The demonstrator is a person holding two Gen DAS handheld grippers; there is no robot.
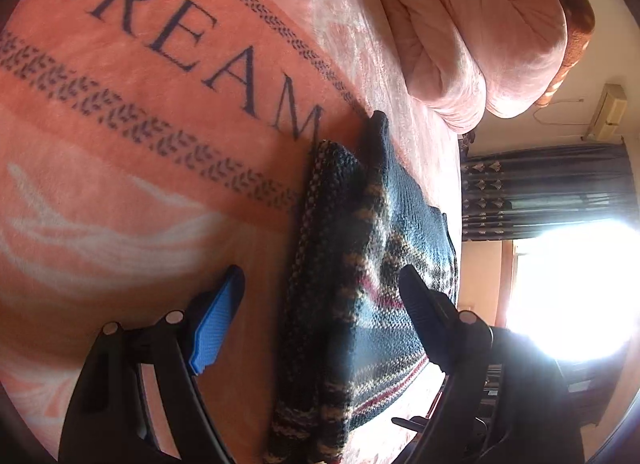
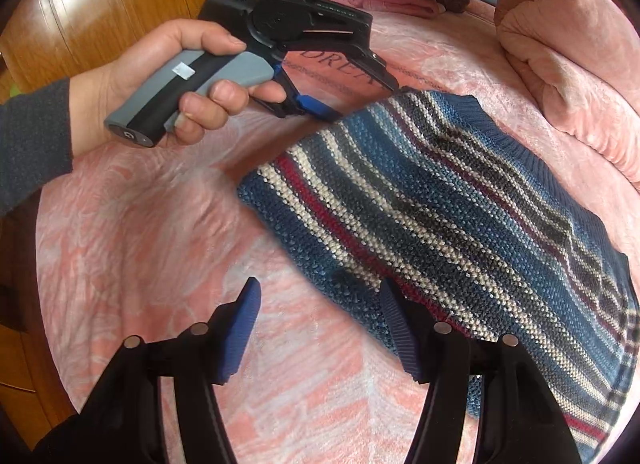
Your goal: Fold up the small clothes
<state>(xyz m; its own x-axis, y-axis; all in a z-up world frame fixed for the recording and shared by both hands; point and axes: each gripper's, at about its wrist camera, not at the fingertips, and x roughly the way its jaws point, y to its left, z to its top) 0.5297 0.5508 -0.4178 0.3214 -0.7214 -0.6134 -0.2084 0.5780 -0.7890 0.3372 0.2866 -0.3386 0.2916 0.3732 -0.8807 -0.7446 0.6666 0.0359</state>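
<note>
Sweater (image 2: 460,204) (striped knit) lies on blanket (image 2: 160,224); both tongs (image 1: 320,292) (image 2: 320,300) gape.

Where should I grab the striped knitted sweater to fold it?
Probably the near corner of the blue, cream and red striped knitted sweater, coming in low from the bare pink blanket. That edge lies flat and free, right ahead of the open right claw.

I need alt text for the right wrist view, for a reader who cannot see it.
A striped knitted sweater lies flat on a pink blanket. The open right tool hovers at its near edge; a hand holds the left tool at the far corner.
</note>
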